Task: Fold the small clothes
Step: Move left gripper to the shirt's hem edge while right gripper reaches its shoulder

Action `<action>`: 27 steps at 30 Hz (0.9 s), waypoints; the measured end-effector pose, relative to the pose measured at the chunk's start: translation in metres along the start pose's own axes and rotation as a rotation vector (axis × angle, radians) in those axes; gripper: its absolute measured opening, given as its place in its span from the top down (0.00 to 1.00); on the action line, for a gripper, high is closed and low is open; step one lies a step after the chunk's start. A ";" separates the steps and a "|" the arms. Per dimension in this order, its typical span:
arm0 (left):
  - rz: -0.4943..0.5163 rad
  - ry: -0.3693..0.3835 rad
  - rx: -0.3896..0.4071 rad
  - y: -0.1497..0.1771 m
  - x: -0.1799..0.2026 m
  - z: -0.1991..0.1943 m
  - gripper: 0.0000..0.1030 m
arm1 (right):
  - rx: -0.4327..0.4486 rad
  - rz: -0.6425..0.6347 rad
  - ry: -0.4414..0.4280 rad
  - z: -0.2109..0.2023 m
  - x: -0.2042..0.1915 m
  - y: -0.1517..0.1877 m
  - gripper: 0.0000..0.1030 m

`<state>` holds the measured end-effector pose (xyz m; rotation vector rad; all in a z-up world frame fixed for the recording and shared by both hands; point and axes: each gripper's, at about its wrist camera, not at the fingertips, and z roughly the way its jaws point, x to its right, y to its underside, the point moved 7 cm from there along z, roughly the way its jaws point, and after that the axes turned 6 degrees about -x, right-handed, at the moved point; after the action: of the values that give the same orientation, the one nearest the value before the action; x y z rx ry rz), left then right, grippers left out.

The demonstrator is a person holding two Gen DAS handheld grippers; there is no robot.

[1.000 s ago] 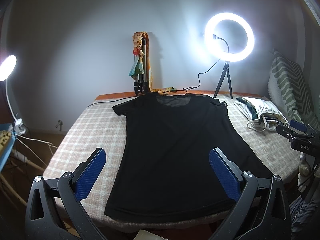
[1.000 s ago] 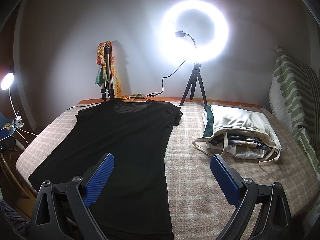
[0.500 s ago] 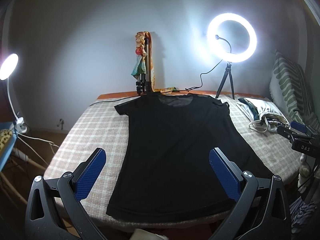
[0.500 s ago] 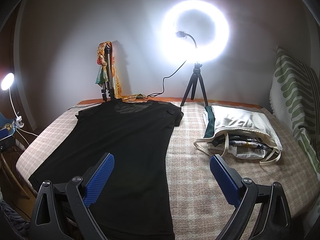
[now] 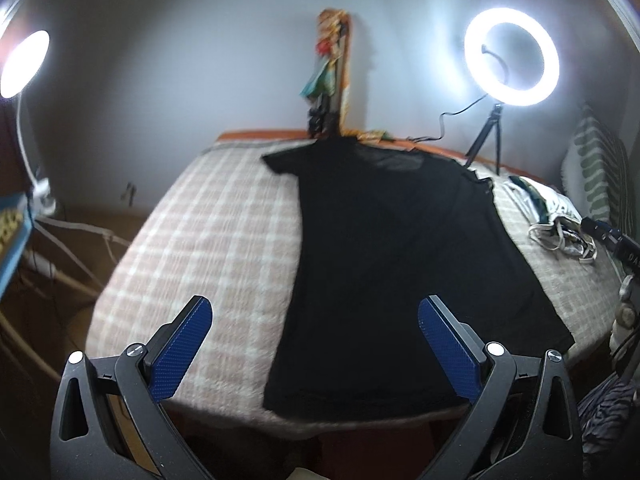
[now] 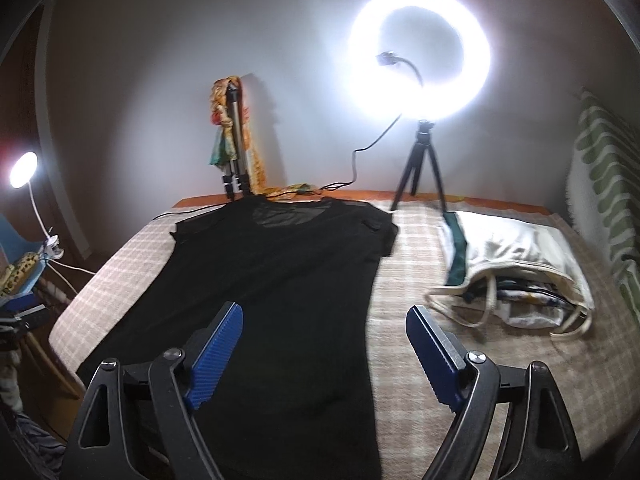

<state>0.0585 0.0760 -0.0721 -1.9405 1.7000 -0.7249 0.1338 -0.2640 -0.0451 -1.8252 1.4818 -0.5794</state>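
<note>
My left tool (image 5: 314,344) hangs over the near edge of the bed (image 5: 208,240), its blue pads spread wide with nothing between them; below it lies the bottom left corner of the black T-shirt (image 5: 392,264). My right tool (image 6: 324,344) is also apart but its pads are drawing together, and they pinch nothing yet; the shirt's right side edge runs beneath the gap. The T-shirt (image 6: 280,288) lies flat and face up on the checked bedcover (image 6: 420,360), collar toward the wall, hem at the near edge of the bed. To its right rests a cream cloth bag (image 6: 516,276) stuffed with clothes, well apart from the shirt. A ring light (image 6: 420,56) on a small tripod glows at the head of the bed, beside a folded tripod (image 6: 236,140) with a colourful scarf.
</note>
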 end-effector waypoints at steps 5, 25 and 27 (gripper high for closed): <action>-0.087 0.061 -0.072 0.012 -0.025 0.021 0.15 | -0.016 -0.042 -0.042 0.020 -0.032 -0.028 0.18; -0.182 0.209 -0.268 0.052 -0.049 0.075 0.37 | -0.188 -0.242 -0.291 0.163 -0.210 -0.140 0.25; -0.178 0.214 -0.273 0.053 -0.049 0.077 0.41 | -0.209 -0.237 -0.309 0.183 -0.227 -0.149 0.26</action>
<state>0.0639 0.1171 -0.1693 -2.2961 1.8486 -0.8262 0.3068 0.0130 -0.0321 -2.1593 1.1621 -0.2414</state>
